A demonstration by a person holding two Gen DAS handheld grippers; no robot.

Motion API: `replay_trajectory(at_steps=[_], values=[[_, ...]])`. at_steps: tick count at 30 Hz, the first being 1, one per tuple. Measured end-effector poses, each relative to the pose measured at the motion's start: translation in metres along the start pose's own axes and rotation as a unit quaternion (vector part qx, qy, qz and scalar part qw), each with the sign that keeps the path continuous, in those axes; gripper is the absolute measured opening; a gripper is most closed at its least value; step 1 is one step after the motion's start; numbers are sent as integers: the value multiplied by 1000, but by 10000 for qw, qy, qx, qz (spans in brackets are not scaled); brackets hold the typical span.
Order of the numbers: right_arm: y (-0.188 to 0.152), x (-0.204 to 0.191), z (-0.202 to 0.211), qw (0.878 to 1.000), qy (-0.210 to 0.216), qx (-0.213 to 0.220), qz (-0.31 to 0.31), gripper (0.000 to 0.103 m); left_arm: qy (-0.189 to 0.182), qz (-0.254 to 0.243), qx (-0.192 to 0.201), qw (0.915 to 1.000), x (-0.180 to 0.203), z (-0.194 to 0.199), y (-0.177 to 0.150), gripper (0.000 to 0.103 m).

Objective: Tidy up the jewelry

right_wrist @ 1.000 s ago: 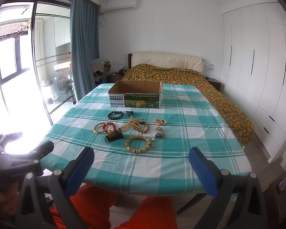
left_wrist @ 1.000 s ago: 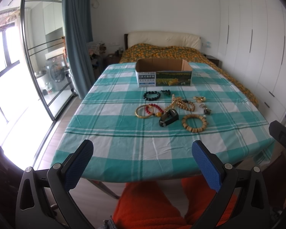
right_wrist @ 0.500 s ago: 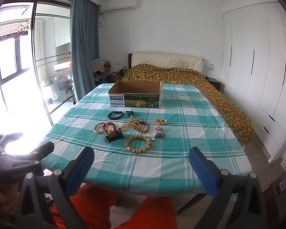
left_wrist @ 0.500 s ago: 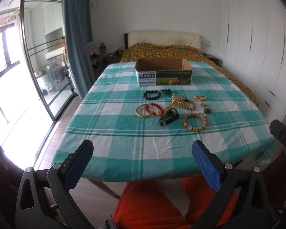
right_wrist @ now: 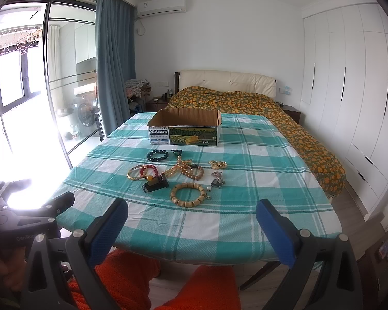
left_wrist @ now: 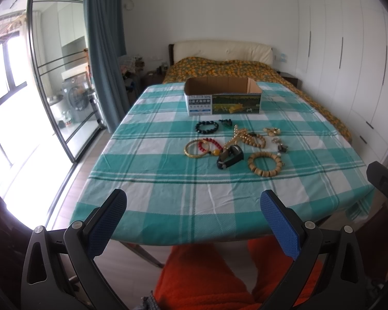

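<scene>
Nothing has moved since the earlier pictures; both grippers hang in the same spots and the jewelry lies as it did. The left gripper [left_wrist: 194,219] has its two blue fingers [left_wrist: 279,226] wide apart, with nothing between them. The right gripper [right_wrist: 191,228] is the same, its jaws spread wide and empty. Both are held over the near edge of the table [left_wrist: 168,199], which wears a green and white checked cloth. Orange trousers [left_wrist: 201,279] show below the jaws.

All the jewelry lies well ahead of the jaws, in the middle of the cloth. Nearest to the left gripper's jaws is a black watch [left_wrist: 230,157]. Just to its right lies a ring of wooden beads [left_wrist: 265,164]. To the left of the watch sit a gold bangle [left_wrist: 195,149] and a red bead bracelet [left_wrist: 210,145], which overlap. Behind the watch is a tangle of tan beads [left_wrist: 248,137]. Farther still is a black bead bracelet [left_wrist: 207,126]. Small metal charms [left_wrist: 280,146] lie off to the right, and a little gold piece [left_wrist: 271,131] sits behind them.

Beyond everything stands an open cardboard box [left_wrist: 222,103]. From here I cannot tell what is inside. A bed [right_wrist: 245,100] with an orange cover is behind the table.
</scene>
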State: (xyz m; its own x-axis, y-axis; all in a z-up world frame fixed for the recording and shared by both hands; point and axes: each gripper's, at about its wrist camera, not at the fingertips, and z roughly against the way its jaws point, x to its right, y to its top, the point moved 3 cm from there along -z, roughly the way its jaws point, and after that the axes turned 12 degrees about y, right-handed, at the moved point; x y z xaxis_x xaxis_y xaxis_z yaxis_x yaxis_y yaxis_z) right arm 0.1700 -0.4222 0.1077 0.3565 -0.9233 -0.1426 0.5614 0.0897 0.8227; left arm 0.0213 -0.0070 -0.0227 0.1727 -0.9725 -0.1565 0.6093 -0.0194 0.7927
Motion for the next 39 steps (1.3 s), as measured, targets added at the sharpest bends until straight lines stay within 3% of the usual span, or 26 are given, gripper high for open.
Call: replay_trajectory(at_steps=[13,28,34,39], values=[[-3,-1,-2,10000,17,3,-20,101,-100,-6,-34,9999,-3,0,-6,103],[7,14,-16,9998,39,66,-200,101,-257,-35,-357,9990,3,-22,6,103],[24,31,-42,9997,-21,111,-228,101,-212,0,-333,9992,7,-48,27,103],[33,57,-87,9994,-100,-20,-317,101,-87,-14,-366,9993,11,-88,44,103]])
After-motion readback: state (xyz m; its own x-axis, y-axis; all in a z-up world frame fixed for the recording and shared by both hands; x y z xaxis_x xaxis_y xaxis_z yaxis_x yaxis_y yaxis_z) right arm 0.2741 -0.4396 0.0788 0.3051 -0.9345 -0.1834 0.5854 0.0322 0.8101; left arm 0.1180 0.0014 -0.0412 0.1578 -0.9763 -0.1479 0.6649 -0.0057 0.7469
